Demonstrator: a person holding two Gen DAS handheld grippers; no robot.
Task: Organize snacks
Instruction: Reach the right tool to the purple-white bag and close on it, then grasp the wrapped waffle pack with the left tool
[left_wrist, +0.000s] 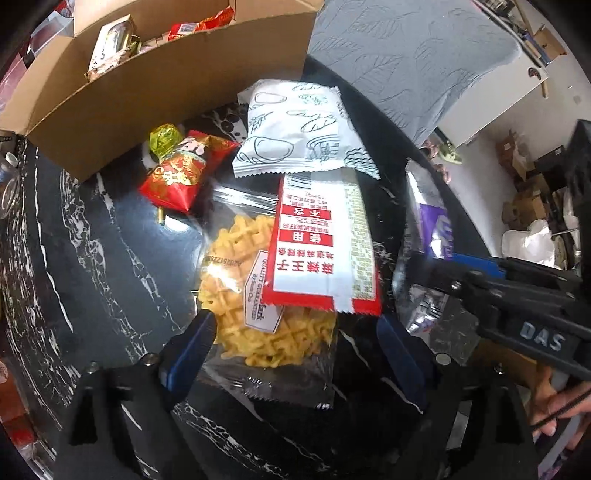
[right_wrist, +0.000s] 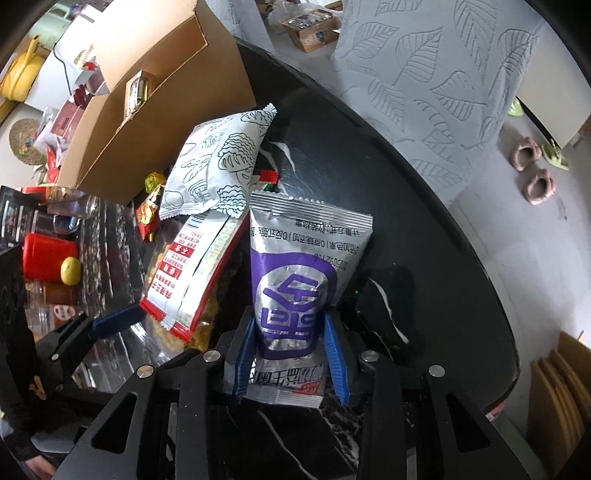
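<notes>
My left gripper (left_wrist: 291, 343) is open around a clear packet of yellow waffle crisps (left_wrist: 266, 325) lying on the black marble table (left_wrist: 92, 258). A red-and-white sachet (left_wrist: 321, 251) lies across the crisps, and a white printed packet (left_wrist: 295, 129) lies above it. A small red snack pack (left_wrist: 177, 173) and a yellow-green candy (left_wrist: 164, 142) sit by the cardboard box (left_wrist: 147, 85). My right gripper (right_wrist: 291, 354) is shut on a silver-and-purple packet (right_wrist: 295, 280), its blue pads pressing both sides. The sachet (right_wrist: 192, 266) and white packet (right_wrist: 214, 166) lie to its left.
The open cardboard box (right_wrist: 155, 110) holds several snacks at the back left. A red cup (right_wrist: 48, 258) with a yellow ball and clutter stand at the left. A grey leaf-patterned cloth (right_wrist: 443, 92) hangs past the table's round far edge. Slippers (right_wrist: 532, 170) lie on the floor.
</notes>
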